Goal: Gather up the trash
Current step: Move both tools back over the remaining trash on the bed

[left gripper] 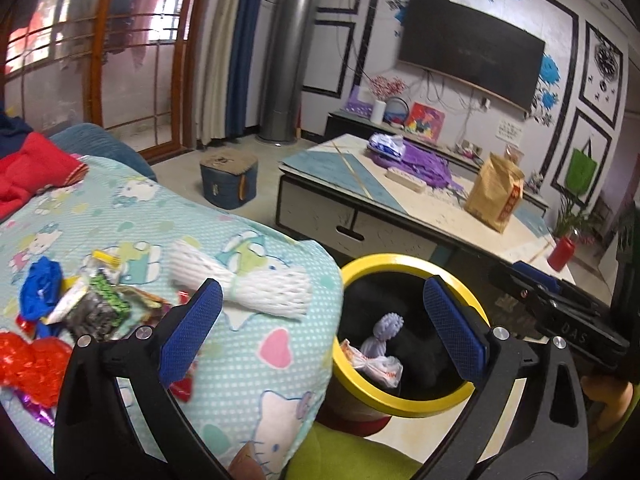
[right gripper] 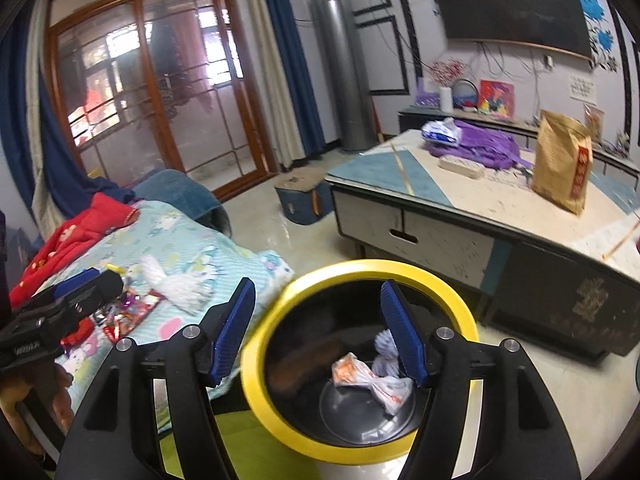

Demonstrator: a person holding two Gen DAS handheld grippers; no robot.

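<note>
A black bin with a yellow rim point(left gripper: 404, 258) point(right gripper: 360, 268) stands beside the bed. Inside lie a white and orange wrapper point(right gripper: 372, 380) point(left gripper: 376, 366) and a pale purple foam net point(left gripper: 386, 330) point(right gripper: 385, 342). My left gripper point(left gripper: 320, 312) is open and empty, straddling the bed edge and the bin. My right gripper point(right gripper: 318, 308) is open and empty, right over the bin. On the bed lie a white foam net point(left gripper: 244, 284) point(right gripper: 176, 284), a blue wrapper point(left gripper: 40, 286), red plastic point(left gripper: 28, 364) and several mixed wrappers point(left gripper: 96, 304).
The bed has a Hello Kitty sheet point(left gripper: 248, 360) and red clothes point(left gripper: 32, 168). A low coffee table point(right gripper: 480, 216) carries a brown paper bag point(right gripper: 562, 164), purple fabric point(right gripper: 484, 148) and a red can point(left gripper: 562, 254). A blue stool point(left gripper: 228, 178) stands on the floor.
</note>
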